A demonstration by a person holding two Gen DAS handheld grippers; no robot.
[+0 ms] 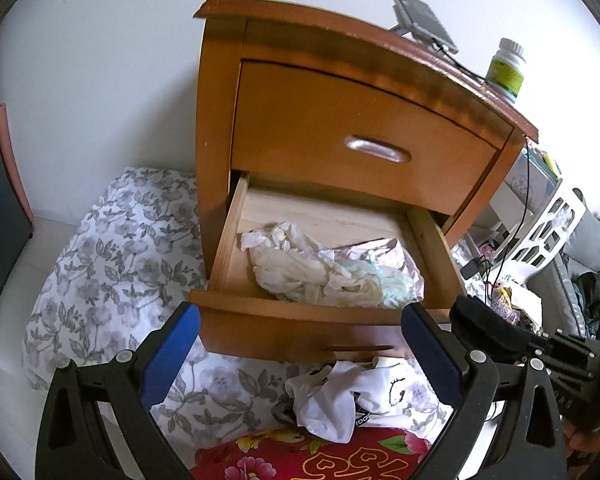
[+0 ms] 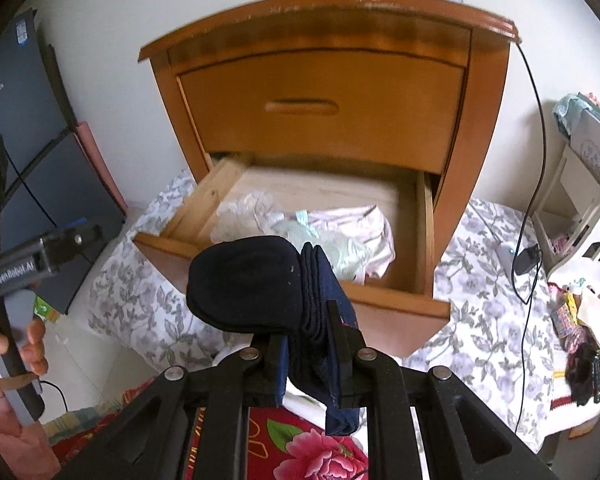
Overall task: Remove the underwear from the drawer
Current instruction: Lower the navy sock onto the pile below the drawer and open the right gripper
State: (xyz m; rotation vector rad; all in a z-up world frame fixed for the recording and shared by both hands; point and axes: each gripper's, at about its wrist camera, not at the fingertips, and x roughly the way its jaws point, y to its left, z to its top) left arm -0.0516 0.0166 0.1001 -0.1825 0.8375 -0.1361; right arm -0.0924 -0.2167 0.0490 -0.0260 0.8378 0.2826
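A dark garment (image 2: 260, 284) is pinched in the right gripper (image 2: 312, 360); its loose bulk could slip free. The left gripper (image 1: 300, 344) is held spread.

Left tongs (image 1: 300, 344) gape wide and empty; right tongs (image 2: 308, 344) are clamped nearly closed.

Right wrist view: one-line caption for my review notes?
Right tool shut on a dark folded garment above the open lower drawer, pale underwear left inside.

Orange-brown nightstand (image 1: 340, 128) – pale underwear (image 1: 332, 268) in its drawer, grey-floral white sheet (image 1: 112, 256), dark navy garment (image 2: 260, 284)
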